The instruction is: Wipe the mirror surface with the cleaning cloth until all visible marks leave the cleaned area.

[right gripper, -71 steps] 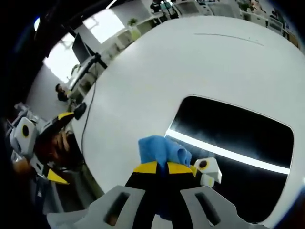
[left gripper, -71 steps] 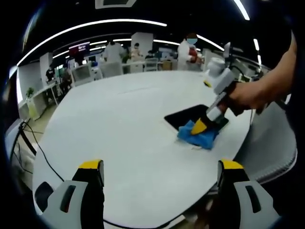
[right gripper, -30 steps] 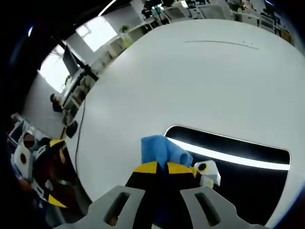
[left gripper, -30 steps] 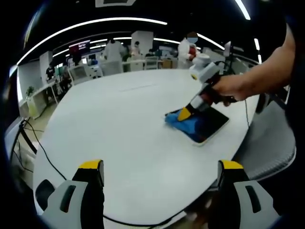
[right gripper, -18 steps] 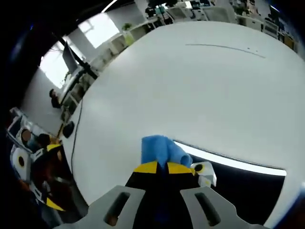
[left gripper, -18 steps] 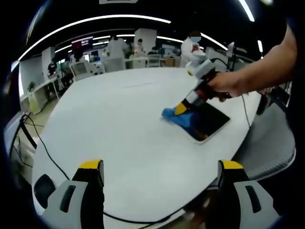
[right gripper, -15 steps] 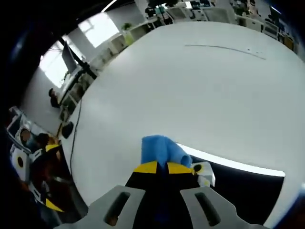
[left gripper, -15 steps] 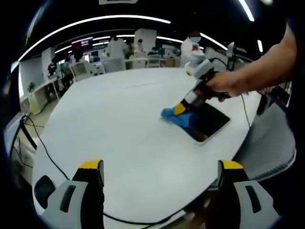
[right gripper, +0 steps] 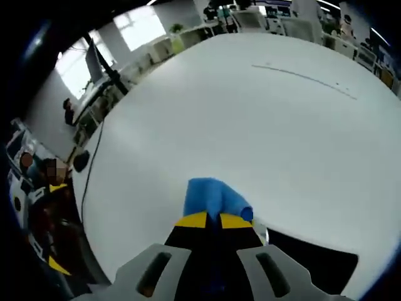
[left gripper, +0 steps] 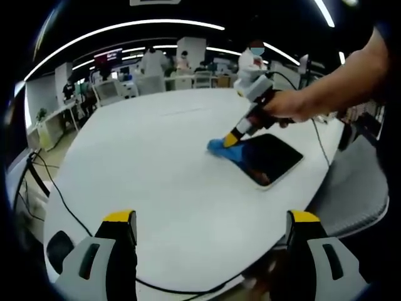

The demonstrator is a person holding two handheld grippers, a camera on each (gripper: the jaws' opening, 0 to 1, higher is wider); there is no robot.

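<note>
In the left gripper view, your left gripper (left gripper: 212, 241) hangs released and holding nothing at the bottom of the frame, while right of centre your right gripper (left gripper: 232, 139) presses the blue cleaning cloth (left gripper: 220, 148) at the left corner of the dark mirror (left gripper: 270, 158) on the white table (left gripper: 156, 163). Push further and the cloth may slide off onto the table, or drag the mirror, which nothing pins. In the right gripper view, the jaws are clenched on the cloth (right gripper: 212, 199) at lower centre, with just a dark strip of mirror (right gripper: 307, 257) at lower right; the other view shows the whole pane, though marks are too small to judge.

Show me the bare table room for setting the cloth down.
Free: the wide white table between the open left gripper and the mirror, also beyond the cloth. Crowded: the mirror's corner, where the right gripper presses the cloth.
</note>
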